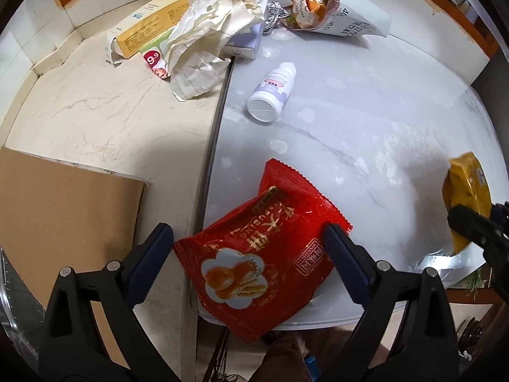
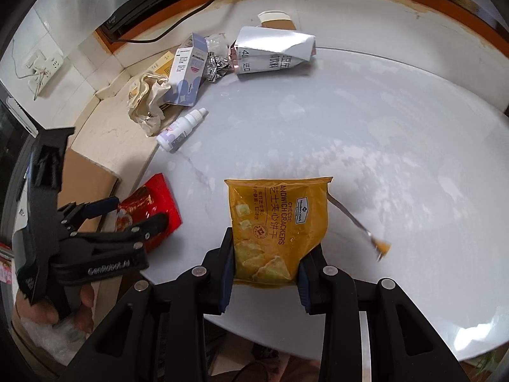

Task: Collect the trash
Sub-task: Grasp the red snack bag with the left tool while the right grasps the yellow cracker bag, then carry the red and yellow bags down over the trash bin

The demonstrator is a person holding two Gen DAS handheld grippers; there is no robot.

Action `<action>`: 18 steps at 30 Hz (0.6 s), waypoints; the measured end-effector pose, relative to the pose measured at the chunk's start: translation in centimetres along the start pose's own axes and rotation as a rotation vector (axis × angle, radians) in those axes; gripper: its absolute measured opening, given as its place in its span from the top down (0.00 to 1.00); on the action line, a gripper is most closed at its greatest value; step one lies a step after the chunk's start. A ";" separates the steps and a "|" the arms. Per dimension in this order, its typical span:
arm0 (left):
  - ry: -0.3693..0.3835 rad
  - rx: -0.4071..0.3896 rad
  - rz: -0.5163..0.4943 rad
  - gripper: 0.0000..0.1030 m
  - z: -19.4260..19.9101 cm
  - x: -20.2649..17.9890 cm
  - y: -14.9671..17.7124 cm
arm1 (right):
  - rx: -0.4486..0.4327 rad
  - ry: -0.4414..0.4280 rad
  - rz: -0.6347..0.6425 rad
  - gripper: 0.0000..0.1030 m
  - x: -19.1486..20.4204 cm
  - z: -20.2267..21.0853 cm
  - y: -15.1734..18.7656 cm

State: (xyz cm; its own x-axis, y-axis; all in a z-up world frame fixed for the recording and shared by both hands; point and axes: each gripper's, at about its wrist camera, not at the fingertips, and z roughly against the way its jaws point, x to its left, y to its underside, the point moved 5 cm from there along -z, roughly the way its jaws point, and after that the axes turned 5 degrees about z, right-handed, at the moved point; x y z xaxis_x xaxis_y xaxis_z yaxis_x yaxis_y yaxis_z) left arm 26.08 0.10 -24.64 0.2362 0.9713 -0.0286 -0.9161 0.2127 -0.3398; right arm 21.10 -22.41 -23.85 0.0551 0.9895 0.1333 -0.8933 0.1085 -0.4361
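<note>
My left gripper [image 1: 246,235] is shut on a red snack packet [image 1: 267,248], one finger at each side edge, and holds it over the near rim of the white round table [image 1: 366,121]. The right wrist view shows this gripper [image 2: 133,211] at the left with the red packet [image 2: 152,200] between its fingers. My right gripper [image 2: 265,254] is shut on the lower end of a yellow cheese cracker packet [image 2: 276,219], lifted above the table. A thin torn strip [image 2: 356,222] dangles from that packet, blurred. In the left wrist view the yellow packet [image 1: 464,184] and right gripper [image 1: 477,222] sit at the right edge.
A white dropper bottle [image 1: 272,94] lies on the table. At the back are crumpled paper [image 1: 206,31], a yellow box [image 1: 149,25], a purple-white box [image 1: 251,6], foil [image 1: 273,16] and a torn milk carton [image 1: 350,16]. A cardboard sheet [image 1: 63,210] lies on the beige counter [image 1: 111,111].
</note>
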 end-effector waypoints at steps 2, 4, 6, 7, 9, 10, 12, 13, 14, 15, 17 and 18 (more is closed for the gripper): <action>0.000 0.001 0.006 0.11 0.1 0.0 0.1 | 0.003 0.000 -0.006 0.68 -0.2 0.4 0.5; -0.003 -0.006 0.003 0.25 0.4 -0.4 0.2 | 0.006 -0.004 -0.007 0.68 -0.6 0.7 0.8; 0.010 -0.006 0.017 0.40 0.7 -0.7 0.3 | 0.009 -0.007 -0.002 0.68 -1.1 1.0 1.2; 0.006 -0.006 0.026 0.44 0.7 -0.8 0.4 | 0.010 -0.010 0.000 0.68 -1.4 1.1 1.2; -0.002 -0.005 0.046 0.51 0.9 -0.9 0.5 | 0.012 -0.021 -0.004 0.68 -2.3 1.4 1.6; -0.007 -0.005 0.058 0.59 1.0 -1.0 0.6 | 0.014 -0.028 -0.007 0.68 -2.7 1.5 1.7; -0.015 -0.003 0.074 0.71 1.3 -1.4 0.7 | 0.020 -0.050 -0.006 0.68 -3.6 2.0 2.1; -0.020 -0.005 0.078 0.83 1.4 -1.8 0.8 | 0.021 -0.056 0.002 0.68 -3.9 2.1 2.3; -0.027 -0.007 0.077 0.87 1.5 -2.2 0.8 | 0.022 -0.059 0.016 0.68 -4.2 2.2 2.4; -0.046 -0.011 0.072 0.90 1.6 -2.7 0.9 | 0.022 -0.059 0.031 0.68 -4.5 2.4 2.5; -0.115 -0.032 0.053 0.90 1.7 -3.6 1.1 | 0.018 -0.061 0.048 0.68 -4.9 2.6 2.6; -0.131 -0.035 0.053 0.91 1.8 -3.9 1.2 | 0.015 -0.064 0.051 0.68 -5.3 2.8 2.7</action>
State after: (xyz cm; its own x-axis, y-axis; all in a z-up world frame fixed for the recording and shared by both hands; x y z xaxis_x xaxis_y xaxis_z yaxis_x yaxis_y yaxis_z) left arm 23.53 -3.25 -23.25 0.1412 0.9871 0.0751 -0.9138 0.1591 -0.3737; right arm 17.16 -27.58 -23.25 -0.0190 0.9856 0.1683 -0.9008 0.0562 -0.4306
